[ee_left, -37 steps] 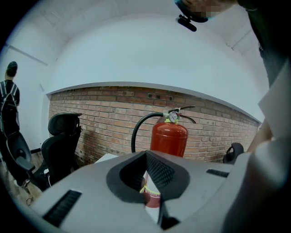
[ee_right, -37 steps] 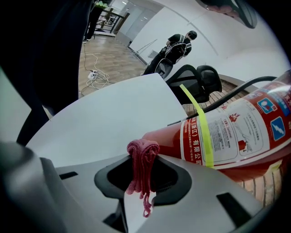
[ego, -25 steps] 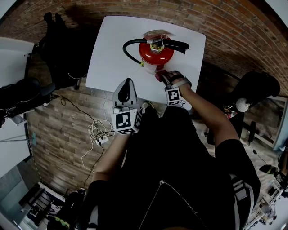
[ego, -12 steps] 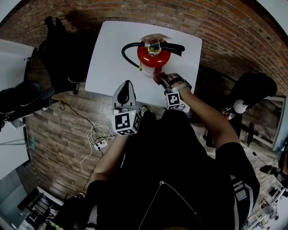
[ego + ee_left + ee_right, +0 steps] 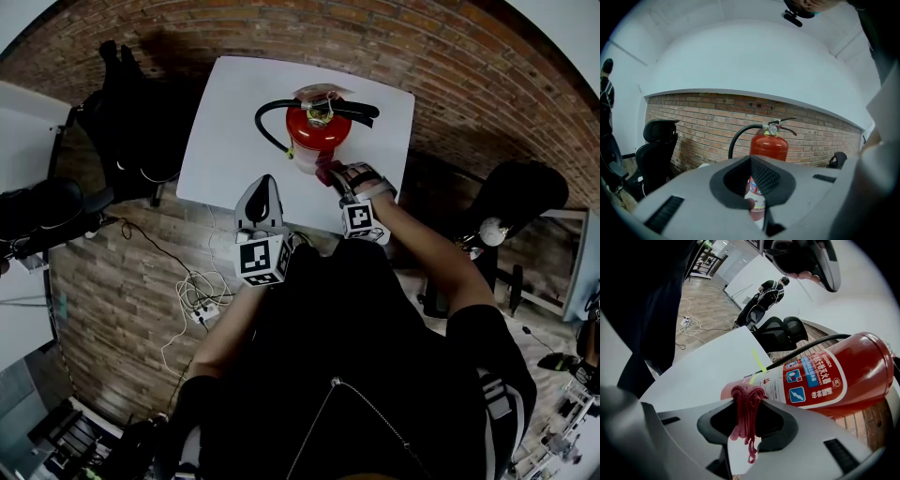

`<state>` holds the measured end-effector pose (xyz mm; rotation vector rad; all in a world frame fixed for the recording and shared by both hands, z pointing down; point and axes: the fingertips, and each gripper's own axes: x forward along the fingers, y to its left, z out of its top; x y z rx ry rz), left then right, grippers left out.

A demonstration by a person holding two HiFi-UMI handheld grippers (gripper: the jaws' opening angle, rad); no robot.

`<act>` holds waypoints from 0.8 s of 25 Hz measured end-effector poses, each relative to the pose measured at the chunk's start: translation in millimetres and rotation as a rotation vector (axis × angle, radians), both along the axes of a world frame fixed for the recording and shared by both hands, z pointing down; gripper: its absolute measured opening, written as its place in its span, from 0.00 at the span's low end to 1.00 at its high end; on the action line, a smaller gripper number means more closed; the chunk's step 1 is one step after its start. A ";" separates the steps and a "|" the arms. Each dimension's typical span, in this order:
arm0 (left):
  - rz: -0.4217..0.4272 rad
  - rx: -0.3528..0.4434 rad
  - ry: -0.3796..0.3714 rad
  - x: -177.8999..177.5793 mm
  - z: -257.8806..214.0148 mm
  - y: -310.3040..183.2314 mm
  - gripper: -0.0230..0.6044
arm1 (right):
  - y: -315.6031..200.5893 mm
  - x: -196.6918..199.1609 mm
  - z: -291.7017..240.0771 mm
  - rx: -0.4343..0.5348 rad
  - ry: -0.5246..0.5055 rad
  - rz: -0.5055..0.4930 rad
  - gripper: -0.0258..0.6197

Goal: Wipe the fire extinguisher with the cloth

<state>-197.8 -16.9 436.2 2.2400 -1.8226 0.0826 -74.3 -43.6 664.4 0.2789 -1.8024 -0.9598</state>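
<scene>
A red fire extinguisher (image 5: 317, 127) with a black hose stands upright on the white table (image 5: 234, 112). My right gripper (image 5: 334, 174) is shut on a dark red cloth (image 5: 325, 171) and holds it against the cylinder's lower side. In the right gripper view the cloth (image 5: 746, 408) hangs bunched between the jaws of that gripper (image 5: 747, 423) and touches the extinguisher (image 5: 820, 380) at its white label. My left gripper (image 5: 262, 192) hovers at the table's front edge with its jaws together and empty. In the left gripper view that gripper (image 5: 757, 199) faces the extinguisher (image 5: 768, 144).
A black office chair (image 5: 131, 103) stands left of the table and another dark chair (image 5: 525, 192) to the right. White cables (image 5: 202, 291) lie on the wooden floor. A brick wall (image 5: 703, 117) runs behind the table.
The right gripper keeps the cloth on the extinguisher's lower side and has shifted only slightly along it. The left gripper holds its place. The head camera has drifted a little.
</scene>
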 end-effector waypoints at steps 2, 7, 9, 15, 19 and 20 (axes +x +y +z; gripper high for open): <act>0.003 0.003 -0.002 0.0 -0.8 0.3 0.05 | -0.2 -1.2 -5.8 0.008 -0.004 -0.002 0.22; 0.015 0.012 -0.002 1.6 -6.1 2.4 0.05 | 2.2 0.3 -14.0 0.019 0.006 0.004 0.22; 0.018 0.013 0.002 1.5 -8.2 2.8 0.05 | 2.8 -0.6 -22.0 0.028 -0.001 0.007 0.22; 0.030 0.017 0.018 2.4 -11.2 2.1 0.05 | 4.9 0.2 -39.3 0.044 -0.023 0.014 0.22; 0.039 0.023 0.017 3.2 -15.1 2.9 0.05 | 3.8 -2.2 -59.4 0.090 -0.044 0.012 0.22; 0.041 0.026 0.016 4.0 -16.4 3.4 0.05 | 4.2 -2.3 -63.8 0.099 -0.049 0.013 0.22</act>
